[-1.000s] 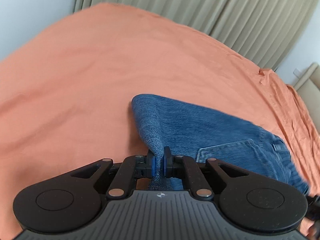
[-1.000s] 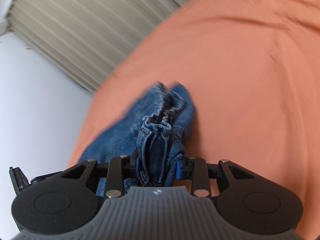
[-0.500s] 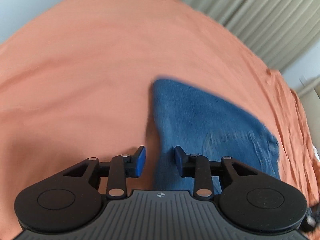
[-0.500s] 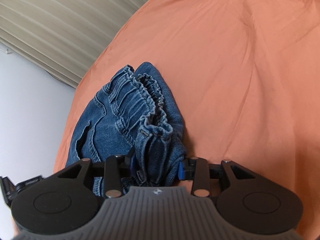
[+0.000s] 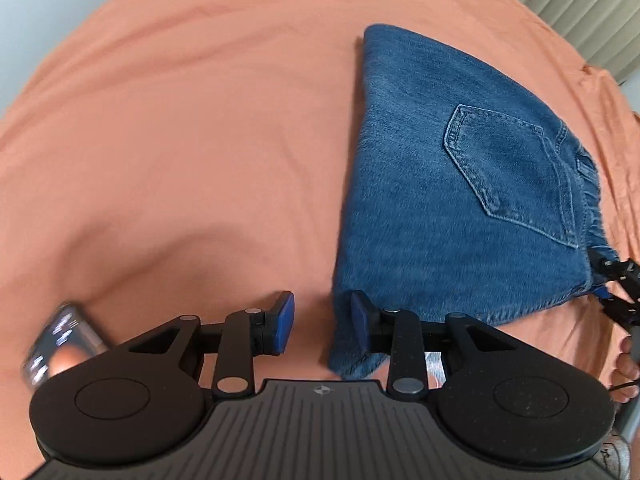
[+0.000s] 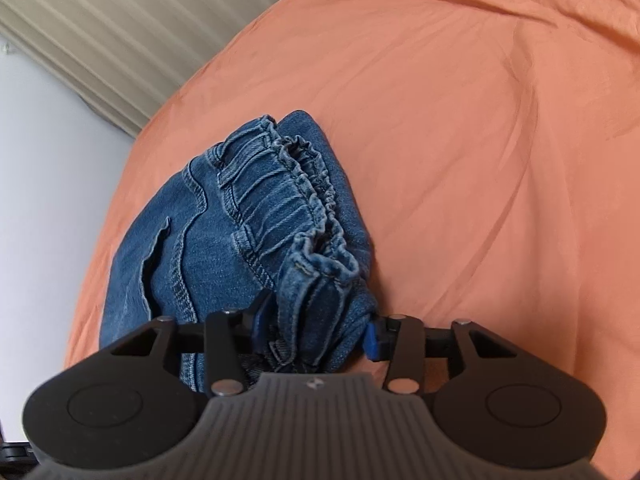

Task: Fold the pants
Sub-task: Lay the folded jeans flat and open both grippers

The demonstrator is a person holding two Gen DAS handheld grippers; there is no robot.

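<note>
The blue denim pants lie folded flat on the orange bedsheet, back pocket up. My left gripper is open, its right pad at the near left corner of the fold, not holding it. In the right wrist view the gathered elastic waistband bunches between the fingers of my right gripper, whose jaws stand wide around the thick fold. The right gripper also shows in the left wrist view at the waistband corner.
The orange bedsheet spreads wide on all sides. Beige curtains and a white wall stand behind the bed. A blurred phone-like object is at the lower left of the left wrist view.
My left gripper has opened and let go of the pants, which now lie flat on the bed. My right gripper has lowered the waistband to the sheet and widened its jaws.
</note>
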